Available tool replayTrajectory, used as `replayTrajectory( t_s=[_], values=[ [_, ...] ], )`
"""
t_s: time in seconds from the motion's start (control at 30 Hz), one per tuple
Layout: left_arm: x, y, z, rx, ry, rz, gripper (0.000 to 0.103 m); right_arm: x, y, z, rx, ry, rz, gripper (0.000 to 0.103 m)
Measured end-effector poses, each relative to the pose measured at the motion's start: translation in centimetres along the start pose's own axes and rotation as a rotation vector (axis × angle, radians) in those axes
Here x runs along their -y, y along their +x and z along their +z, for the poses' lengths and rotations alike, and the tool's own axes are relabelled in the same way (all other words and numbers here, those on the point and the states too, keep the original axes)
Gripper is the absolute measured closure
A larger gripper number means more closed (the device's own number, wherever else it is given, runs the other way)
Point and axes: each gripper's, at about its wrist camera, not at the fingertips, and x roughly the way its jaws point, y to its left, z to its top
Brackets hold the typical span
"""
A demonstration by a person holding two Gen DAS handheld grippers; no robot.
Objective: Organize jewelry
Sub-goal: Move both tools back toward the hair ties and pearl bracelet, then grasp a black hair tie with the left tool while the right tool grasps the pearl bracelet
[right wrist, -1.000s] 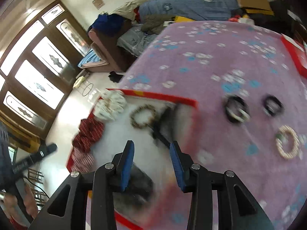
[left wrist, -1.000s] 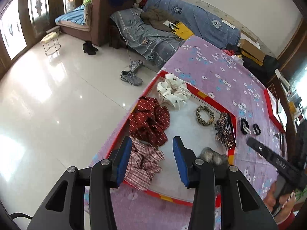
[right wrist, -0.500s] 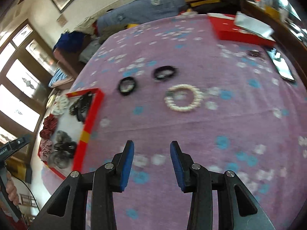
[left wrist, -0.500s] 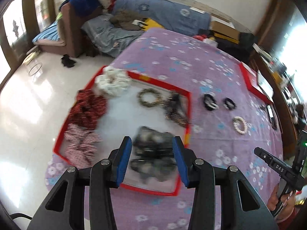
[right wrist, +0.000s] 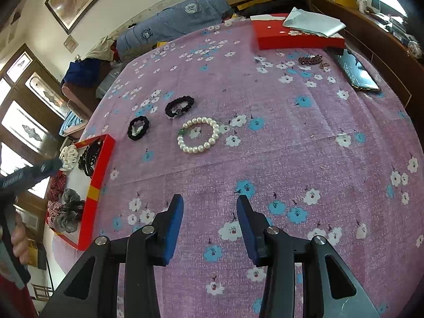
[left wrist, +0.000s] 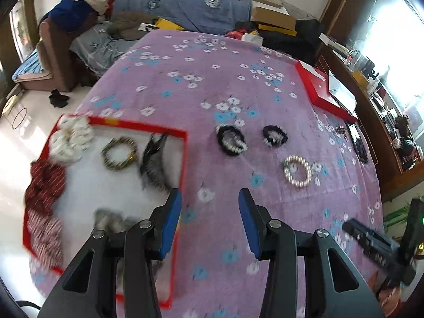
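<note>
A red-rimmed tray [left wrist: 184,159] [right wrist: 102,164] at the table's left holds several scrunchies, a gold-and-black bracelet [left wrist: 119,153] and a dark hair comb [left wrist: 153,159]. On the purple cloth lie a pearl bracelet [left wrist: 297,171] [right wrist: 198,138], a black scrunchie with pearls [left wrist: 231,140] [right wrist: 137,128] and a black scrunchie [left wrist: 275,135] [right wrist: 179,106]. My left gripper [left wrist: 210,217] is open and empty above the tray's right rim. My right gripper [right wrist: 209,225] is open and empty, above the cloth short of the pearl bracelet.
A red box [right wrist: 296,38] with white paper sits at the table's far right, with a phone [right wrist: 355,70] and a dark beaded piece [right wrist: 310,59] near it. A sofa piled with clothes [left wrist: 169,8] stands beyond the table. The floor drops off left of the tray.
Both grippers have swung right, from over the tray toward the loose bracelets and scrunchies on the cloth. Both stay open and empty.
</note>
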Motion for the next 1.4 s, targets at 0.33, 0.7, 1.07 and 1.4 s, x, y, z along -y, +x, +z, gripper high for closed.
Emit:
replayTrajectory(
  t_s=[0.33, 0.7, 1.07, 1.4],
  values=[
    [2.7, 9.8, 6.6, -0.107, 0.046, -0.012, 0.076, -0.8, 4.5, 3.3, -0.012, -0.028, -0.024, 0.058],
    [1.8, 17.2, 8.7, -0.207, 0.046, 0.03, 0.092, -0.6, 9.9, 7.2, -0.057, -0.049, -0.066, 0.058],
    [3.3, 14.9, 7.7, -0.18, 0.06, -0.015, 0.095, -1.5, 11.5, 7.9, -0.065, -0.092, -0.119, 0.093],
    [5.9, 5.1, 1.5, -0.117, 0.103, -0.198, 0.095, 1.1, 5.0, 3.0, -0.054, -0.042, -0.059, 0.093]
  ],
)
